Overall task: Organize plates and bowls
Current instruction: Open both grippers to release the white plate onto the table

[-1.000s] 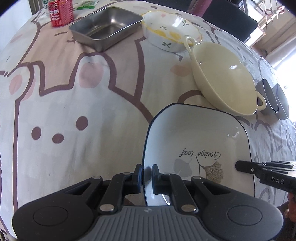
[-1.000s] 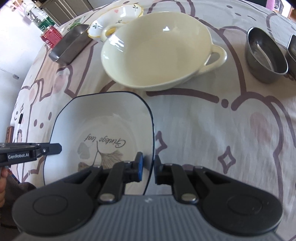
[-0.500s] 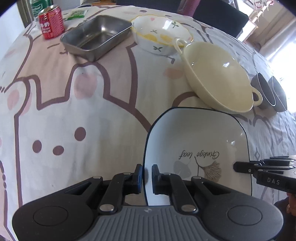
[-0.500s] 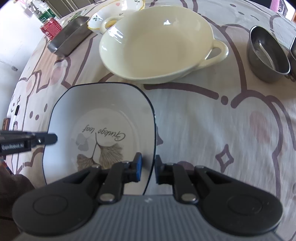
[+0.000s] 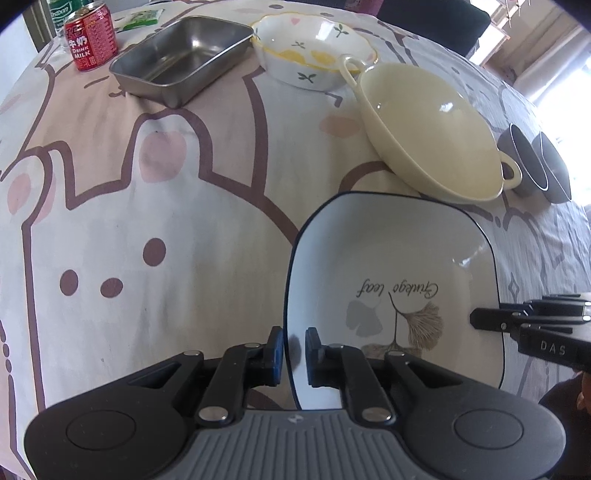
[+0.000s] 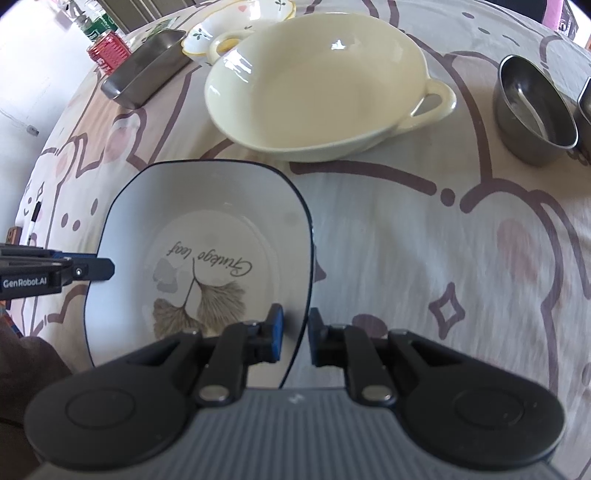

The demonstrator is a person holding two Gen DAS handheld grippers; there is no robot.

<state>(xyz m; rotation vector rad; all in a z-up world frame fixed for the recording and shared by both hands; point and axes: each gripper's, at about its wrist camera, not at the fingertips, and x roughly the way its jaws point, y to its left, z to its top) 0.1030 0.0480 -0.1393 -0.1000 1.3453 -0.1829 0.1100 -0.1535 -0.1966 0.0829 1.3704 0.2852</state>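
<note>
The fingers of the left gripper (image 5: 294,350) pinch the left rim of the square plate (image 5: 391,273), one pad outside and one inside, closed down to the rim's thickness. The right gripper (image 6: 295,334) does the same on the plate's right rim, so the plate is held from both sides above the tablecloth (image 5: 155,206).

Only the left view shows the whole metal tray (image 5: 181,61), the flowered bowl (image 5: 314,51) and the label on the red can (image 5: 91,35); the right view shows them crowded at the top edge. The right view looks down into the steel cup (image 6: 532,107), which the left view catches only edge-on beside a second one.

Just beyond the plate's far edge sits the cream bowl (image 6: 317,88) with two handles, directly ahead of both grippers. The flowered bowl touches its far handle.
</note>
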